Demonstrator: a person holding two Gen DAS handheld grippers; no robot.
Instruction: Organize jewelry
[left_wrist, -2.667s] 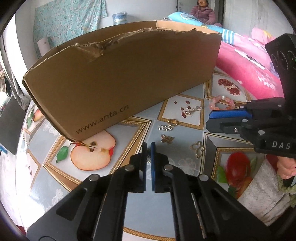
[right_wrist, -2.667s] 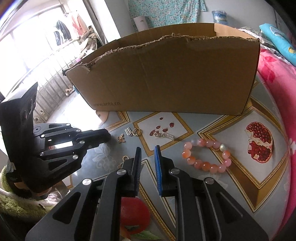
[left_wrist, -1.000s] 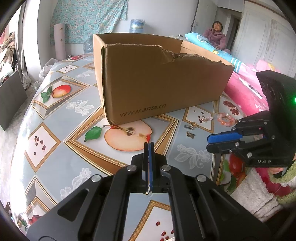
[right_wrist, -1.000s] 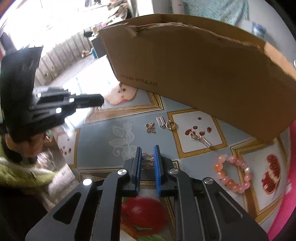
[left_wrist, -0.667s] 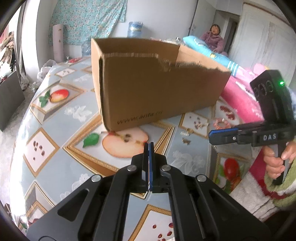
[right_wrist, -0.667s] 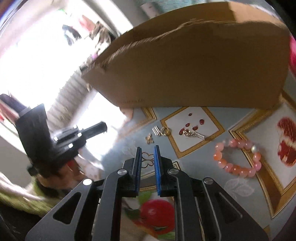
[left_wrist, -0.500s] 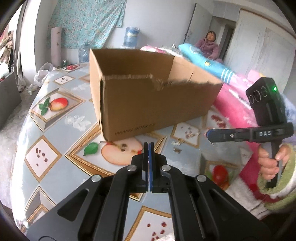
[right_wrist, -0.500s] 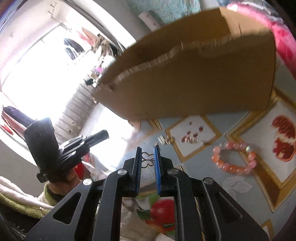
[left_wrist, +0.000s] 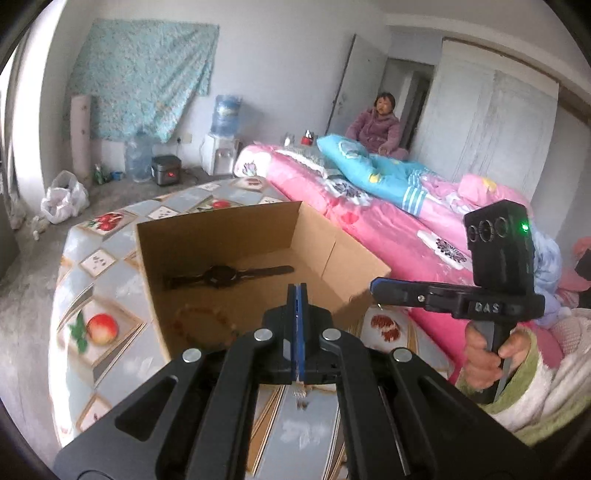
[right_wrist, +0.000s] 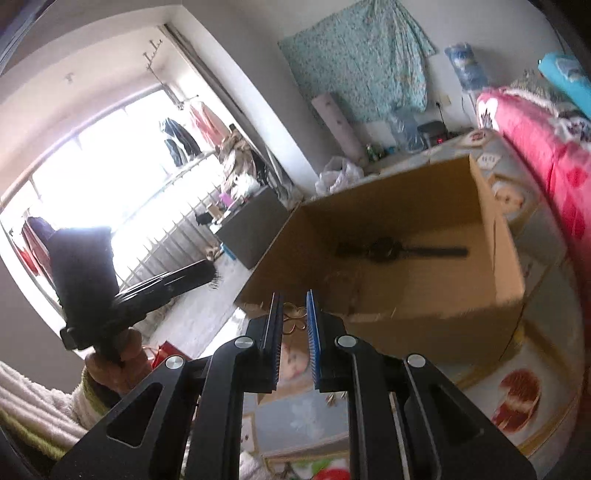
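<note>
The right gripper (right_wrist: 293, 314) pinches a light, thin gold charm (right_wrist: 292, 320) by its loops above the box (right_wrist: 424, 321), while the left gripper (left_wrist: 297, 295) is pressed together, empty.

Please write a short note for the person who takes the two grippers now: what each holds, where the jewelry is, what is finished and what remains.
Left gripper: shut, empty.
Right gripper: shut on a small gold clover charm, held near the front edge of the cardboard box.
In the box: a black watch and a bead bracelet.
On the table: small pieces below the left gripper; other pieces are hidden in these views.
Left: drop the charm in the box, then collect the rest.
</note>
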